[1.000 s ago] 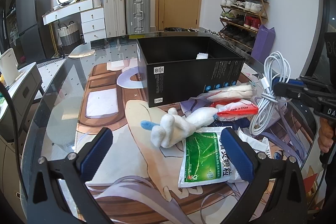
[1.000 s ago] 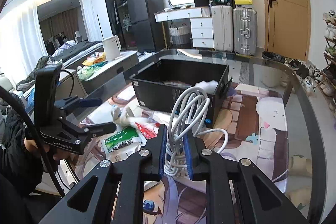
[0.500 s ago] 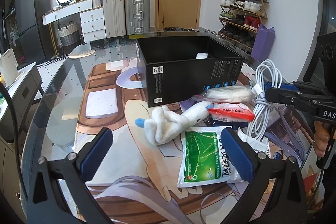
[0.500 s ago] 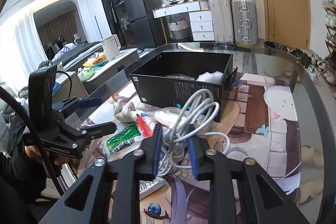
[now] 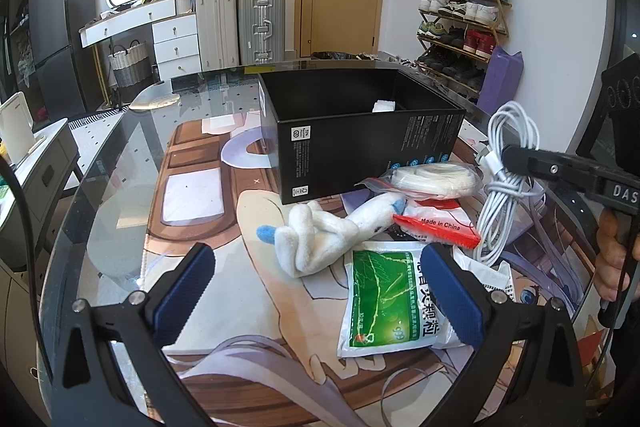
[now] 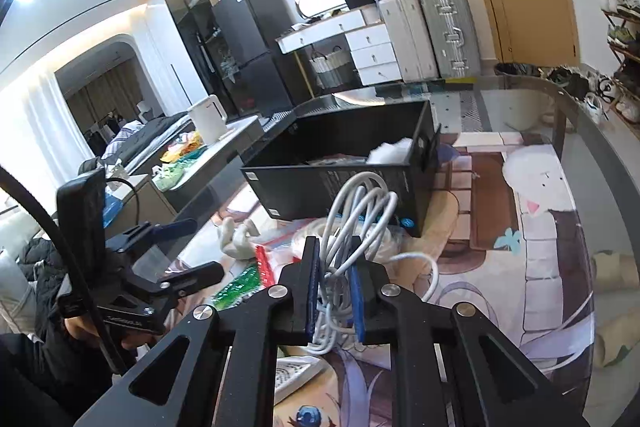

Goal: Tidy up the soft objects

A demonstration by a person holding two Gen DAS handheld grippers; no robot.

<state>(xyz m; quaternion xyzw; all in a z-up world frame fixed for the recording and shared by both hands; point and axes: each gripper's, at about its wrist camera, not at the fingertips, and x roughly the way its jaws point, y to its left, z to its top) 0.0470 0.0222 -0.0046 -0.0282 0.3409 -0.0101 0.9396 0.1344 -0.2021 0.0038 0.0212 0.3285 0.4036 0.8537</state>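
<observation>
My right gripper [image 6: 335, 287] is shut on a coiled white cable [image 6: 358, 215] and holds it above the table, in front of the open black box [image 6: 340, 167]; the cable also shows in the left wrist view [image 5: 506, 187]. My left gripper [image 5: 316, 291] is open and empty, low over the table. Between and beyond its fingers lie a white plush toy [image 5: 332, 227], a green-and-white packet [image 5: 386, 301], a red-edged bag [image 5: 438, 225] and a clear bag of white cord [image 5: 434, 179]. The black box [image 5: 360, 135] stands behind them, with something white inside.
The round glass table [image 5: 120, 187] has a cartoon mat under it. More white packaging [image 6: 296, 375] lies near the right gripper. Suitcases [image 5: 240, 23], a dresser and a shoe rack [image 5: 460, 23] stand beyond the table.
The right gripper has lowered and tilted with the cable, closer to the pile. The plush toy has shifted left and lies flatter. The left gripper has stayed put.
</observation>
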